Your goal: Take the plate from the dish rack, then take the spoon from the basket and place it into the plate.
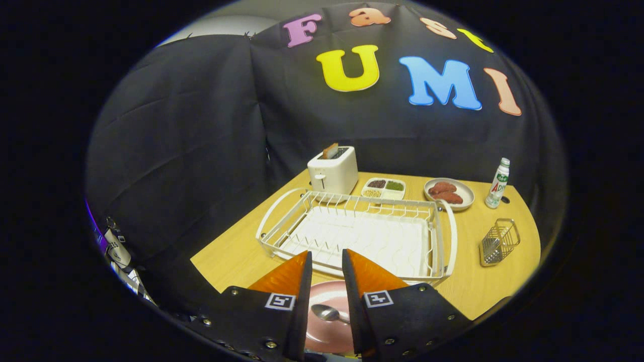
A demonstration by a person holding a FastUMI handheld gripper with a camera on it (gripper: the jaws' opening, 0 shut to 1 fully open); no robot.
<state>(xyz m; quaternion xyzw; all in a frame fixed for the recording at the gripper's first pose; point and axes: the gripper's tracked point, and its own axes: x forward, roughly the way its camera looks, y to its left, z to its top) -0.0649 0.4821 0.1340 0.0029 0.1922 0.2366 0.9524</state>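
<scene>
Gripper view: the jaws point(327, 269) stand a little apart with a narrow gap between the tips, released and grasping nothing. Below that gap lies the plate point(329, 322), pink and round, flat on the desk point(236, 254) just on the near side of the rack point(443, 241). The spoon point(327, 313) rests in the plate, its shiny bowl showing between the jaws and its handle running off behind the right one; neither jaw touches it as far as can be told.

The rack is a white wire frame over a white tray, with no dishes in it. To the right of the rack stands the basket point(498, 243), a small wire mesh one. Beyond the rack sit a white toaster point(333, 172) with a slice sticking up from its slot, a divided tray point(384, 188) with grains in its compartments, a dish point(449, 193) carrying reddish-brown pieces, and an upright bottle point(498, 183).
</scene>
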